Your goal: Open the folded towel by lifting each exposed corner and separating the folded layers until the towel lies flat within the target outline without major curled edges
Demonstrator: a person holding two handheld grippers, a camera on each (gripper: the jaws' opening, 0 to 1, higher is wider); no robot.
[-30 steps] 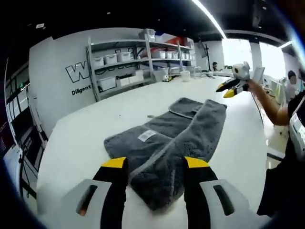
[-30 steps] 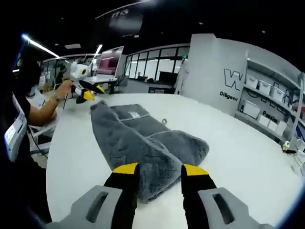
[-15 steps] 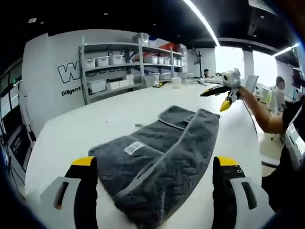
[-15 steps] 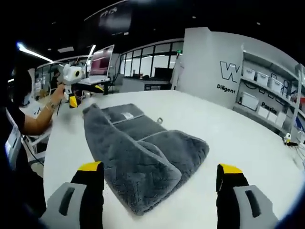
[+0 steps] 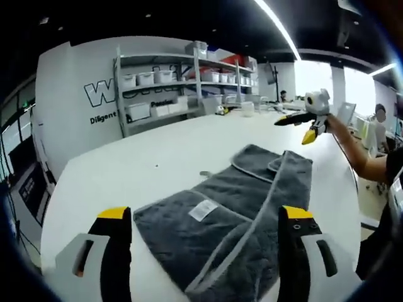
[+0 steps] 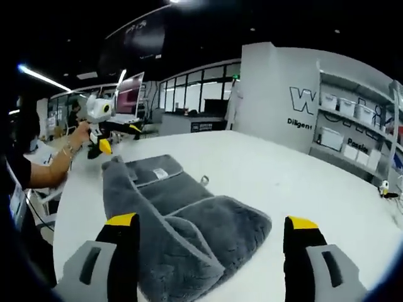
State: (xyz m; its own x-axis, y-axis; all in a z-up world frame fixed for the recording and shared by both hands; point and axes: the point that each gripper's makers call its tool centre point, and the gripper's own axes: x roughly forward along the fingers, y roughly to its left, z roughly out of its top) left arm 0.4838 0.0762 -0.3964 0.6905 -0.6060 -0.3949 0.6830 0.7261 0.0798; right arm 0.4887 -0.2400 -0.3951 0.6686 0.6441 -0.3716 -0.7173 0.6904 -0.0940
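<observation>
Towel [image 5: 233,214] lying long and partly folded on the white counter [image 5: 145,163], both the left gripper [image 5: 201,217] and right gripper [image 6: 208,226] now spread-fingered and empty after releasing its ends a second ago, so one lengthwise fold remains to open.

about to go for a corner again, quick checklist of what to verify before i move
1. Left gripper open: ok, jaws spread wide over the towel.
2. Right gripper open: ok, jaws wide, nothing held.
3. Towel released: ok, it lies on the table, free of both grippers.
4. Towel flat: not ok, a long side is folded over the middle and the end near the right gripper is bunched.
5. Target outline: cannot tell, no marking visible on the table.
6. Corner to grab: ok, folded edge lies between the left jaws.
</observation>
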